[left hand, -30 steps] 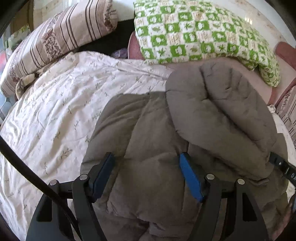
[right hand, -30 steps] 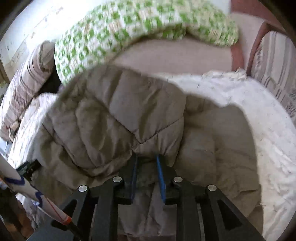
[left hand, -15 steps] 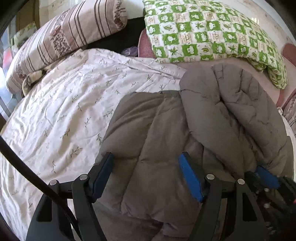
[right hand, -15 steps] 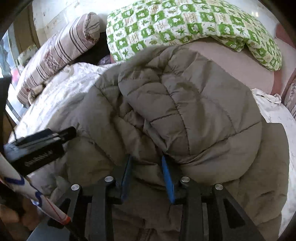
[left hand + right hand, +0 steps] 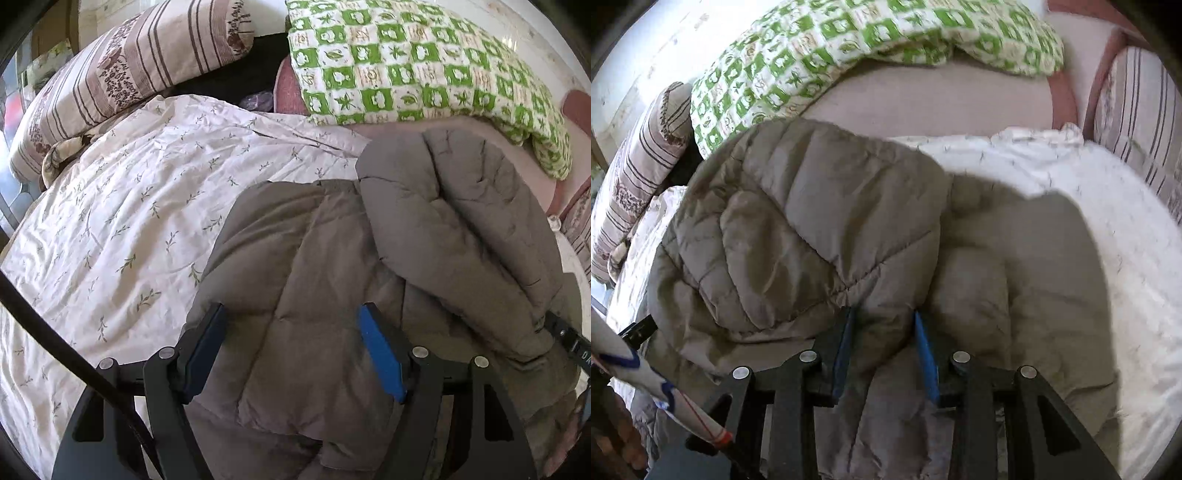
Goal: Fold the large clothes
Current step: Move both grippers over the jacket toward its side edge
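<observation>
The left gripper [image 5: 291, 347] points forward and slightly down, its two blue-padded jaws spread wide apart with nothing pinched between them. The right gripper [image 5: 884, 347] reaches forward at a similar angle, its jaws drawn in close and clamped on a fold of the padded grey jacket [image 5: 827, 229], blue pads pressing both sides.

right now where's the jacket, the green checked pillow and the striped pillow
jacket [image 5: 314, 280], left wrist view, on a quilted panel of the body
green checked pillow [image 5: 406, 62], left wrist view, on its patterned top face
striped pillow [image 5: 122, 77], left wrist view, on its striped middle
</observation>
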`<state>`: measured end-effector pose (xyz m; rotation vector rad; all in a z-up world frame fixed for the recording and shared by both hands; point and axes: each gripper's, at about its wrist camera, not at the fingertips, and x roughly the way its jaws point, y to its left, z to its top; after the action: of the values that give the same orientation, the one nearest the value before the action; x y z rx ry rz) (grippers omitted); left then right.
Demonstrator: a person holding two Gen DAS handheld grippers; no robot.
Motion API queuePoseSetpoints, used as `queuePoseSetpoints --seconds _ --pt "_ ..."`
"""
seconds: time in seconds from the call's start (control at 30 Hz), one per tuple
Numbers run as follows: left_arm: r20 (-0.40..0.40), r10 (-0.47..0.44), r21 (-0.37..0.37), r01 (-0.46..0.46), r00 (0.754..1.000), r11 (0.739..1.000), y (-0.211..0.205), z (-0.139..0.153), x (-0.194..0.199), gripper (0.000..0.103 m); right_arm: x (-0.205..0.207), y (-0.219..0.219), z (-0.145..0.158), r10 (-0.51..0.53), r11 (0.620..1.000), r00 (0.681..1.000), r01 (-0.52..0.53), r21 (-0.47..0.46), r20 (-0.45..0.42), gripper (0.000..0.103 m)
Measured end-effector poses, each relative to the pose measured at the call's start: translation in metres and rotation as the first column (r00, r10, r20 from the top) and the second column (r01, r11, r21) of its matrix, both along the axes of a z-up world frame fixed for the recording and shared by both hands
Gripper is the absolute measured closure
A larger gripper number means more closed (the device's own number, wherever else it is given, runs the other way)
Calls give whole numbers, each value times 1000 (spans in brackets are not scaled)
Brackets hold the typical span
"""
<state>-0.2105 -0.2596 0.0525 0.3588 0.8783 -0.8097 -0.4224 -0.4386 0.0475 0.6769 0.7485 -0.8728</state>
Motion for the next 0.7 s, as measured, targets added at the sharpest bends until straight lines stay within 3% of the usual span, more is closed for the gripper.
queuePoseSetpoints --seconds 0.17,0.33,0.7 --pt "-7 2 -29 -2 1000 1000 6 9 -1 30 -10 17 27 -1 1000 998 2 -13 69 67" --pt "10 -12 -43 13 1000 999 17 27 -11 30 -46 65 52 33 999 994 -29 -41 101 67" --pt "99 -62 -97 72 993 993 81 67 -66 30 -149 184 51 19 1000 991 -19 -3 134 67"
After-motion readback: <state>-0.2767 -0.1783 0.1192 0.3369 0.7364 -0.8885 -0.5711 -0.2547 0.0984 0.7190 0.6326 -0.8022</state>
